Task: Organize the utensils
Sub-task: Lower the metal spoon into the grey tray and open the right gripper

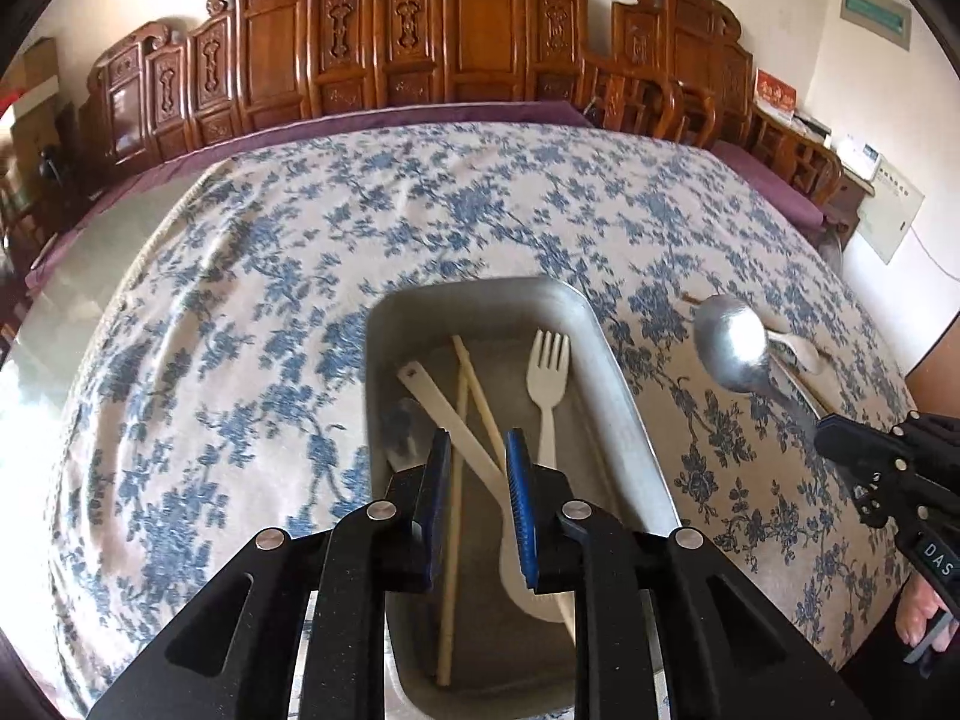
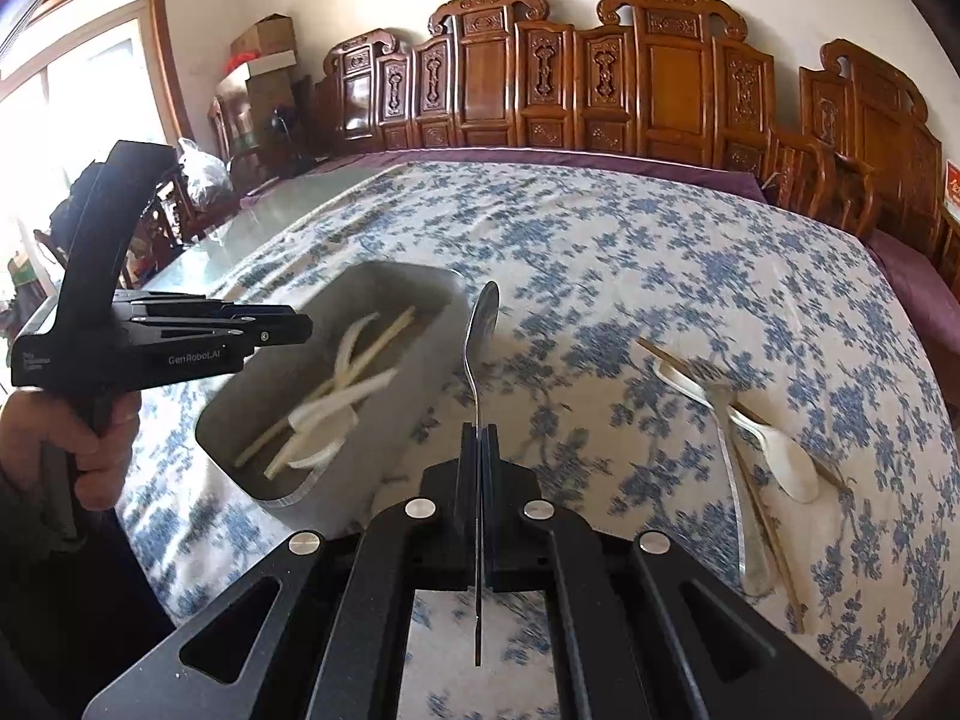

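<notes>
Metal spoon (image 2: 480, 354) first: the right gripper (image 2: 478, 456) pinches its thin handle tight, with the bowl sticking up and out past the fingertips. The spoon hangs in the air, not touching the cloth. The grip is only on the skinny edge of the handle, so I think the spoon could twist or slip out if the hand swings fast. It could also bang on the tray's rim if it comes in too low.

Just ahead and to the left of that gripper sits the grey metal tray (image 2: 420, 384). Inside it lie a white fork (image 1: 547, 384), a pair of chopsticks (image 1: 459, 450) and a white flat utensil (image 1: 456, 420). The left gripper (image 1: 478, 462) hovers right over the tray, its blue pads partly apart with nothing between them. It might get in the way when the spoon comes in.

Farther off to the right of the spoon, on the flowered tablecloth (image 2: 600, 252), lies a small pile (image 2: 750, 438) of more utensils that have not been put away yet.
</notes>
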A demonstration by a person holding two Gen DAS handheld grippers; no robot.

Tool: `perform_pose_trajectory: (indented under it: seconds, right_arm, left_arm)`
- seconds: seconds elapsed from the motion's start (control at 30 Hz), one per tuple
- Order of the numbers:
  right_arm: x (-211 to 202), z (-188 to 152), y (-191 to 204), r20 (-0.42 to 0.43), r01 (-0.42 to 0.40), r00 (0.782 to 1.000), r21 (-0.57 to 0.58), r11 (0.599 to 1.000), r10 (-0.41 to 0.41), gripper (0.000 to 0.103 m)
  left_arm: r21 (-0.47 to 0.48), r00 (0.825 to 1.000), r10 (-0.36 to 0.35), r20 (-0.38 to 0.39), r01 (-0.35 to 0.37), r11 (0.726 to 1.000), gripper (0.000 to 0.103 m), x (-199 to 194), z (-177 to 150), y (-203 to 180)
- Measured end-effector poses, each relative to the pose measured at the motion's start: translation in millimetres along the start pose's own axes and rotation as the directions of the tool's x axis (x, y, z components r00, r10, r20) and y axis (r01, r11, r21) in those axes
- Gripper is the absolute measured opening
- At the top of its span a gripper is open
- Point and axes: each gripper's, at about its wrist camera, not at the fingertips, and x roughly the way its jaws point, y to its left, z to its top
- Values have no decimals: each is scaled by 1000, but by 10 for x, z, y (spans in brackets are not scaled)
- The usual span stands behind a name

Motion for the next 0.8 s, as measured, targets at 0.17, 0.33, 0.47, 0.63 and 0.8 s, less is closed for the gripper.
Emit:
perform_pose_trajectory:
  seconds: [0.17,0.33,0.47,0.63,0.8]
  right_arm:
    - [141,170,196,-1,-37,999,8,999,37,2]
    - [305,302,396,-10,-59,998,3,998,59,2]
    - [465,400,508,-28,-68,997,23,997,68,2]
    - [757,522,664,-71,-42,996,37,998,45,2]
    - [1021,540,779,-121,3,993,26,1000,0,2]
  left_arm:
    - [-16,1000,14,18,-14,1000,18,-76,22,148]
    - [-31,999,30,22,-29,999,18,-98,14,296]
    - [-33,998,48,27,-47,998,18,-120,5,404]
    - [-54,998,56,26,-55,997,18,-128,5,540]
    - [-71,998,60,31,-58,996,18,-154,13,610]
